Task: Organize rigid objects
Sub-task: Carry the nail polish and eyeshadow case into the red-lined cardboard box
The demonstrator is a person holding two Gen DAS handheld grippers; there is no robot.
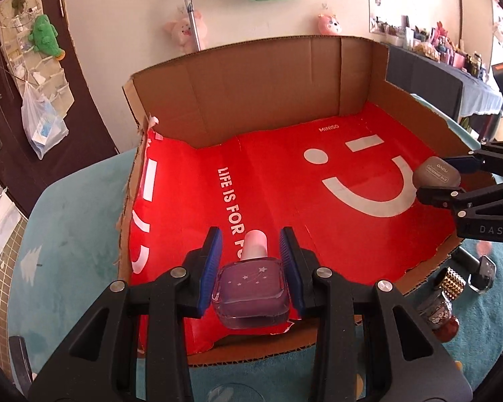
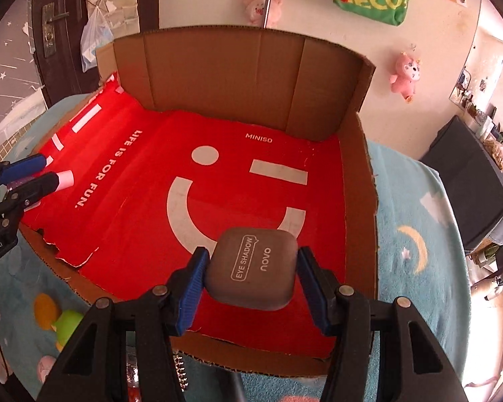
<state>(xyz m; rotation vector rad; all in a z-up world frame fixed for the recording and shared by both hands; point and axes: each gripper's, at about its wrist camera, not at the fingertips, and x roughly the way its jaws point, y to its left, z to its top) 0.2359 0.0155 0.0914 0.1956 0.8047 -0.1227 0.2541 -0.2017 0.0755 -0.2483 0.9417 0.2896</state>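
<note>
My left gripper (image 1: 251, 261) is shut on a purple nail polish bottle (image 1: 251, 293) with a pale pink cap, held above the near edge of the cardboard box (image 1: 251, 93). The box has a red liner (image 1: 285, 201) printed with a smiley face. My right gripper (image 2: 251, 274) is shut on a grey eye shadow case (image 2: 253, 269), held over the near right part of the red liner (image 2: 144, 221). In the left wrist view the right gripper (image 1: 431, 181) and the eye shadow case (image 1: 436, 172) hang at the box's right side. In the right wrist view the left gripper (image 2: 43, 171) shows at the left edge.
The box stands on a teal blanket (image 1: 77, 234). Small bottles and jars (image 1: 442, 301) lie outside the box's near right corner. Soft toys (image 2: 63, 321) lie on the teal blanket (image 2: 415, 201) at the near left. Plush toys and bags hang on the wall behind.
</note>
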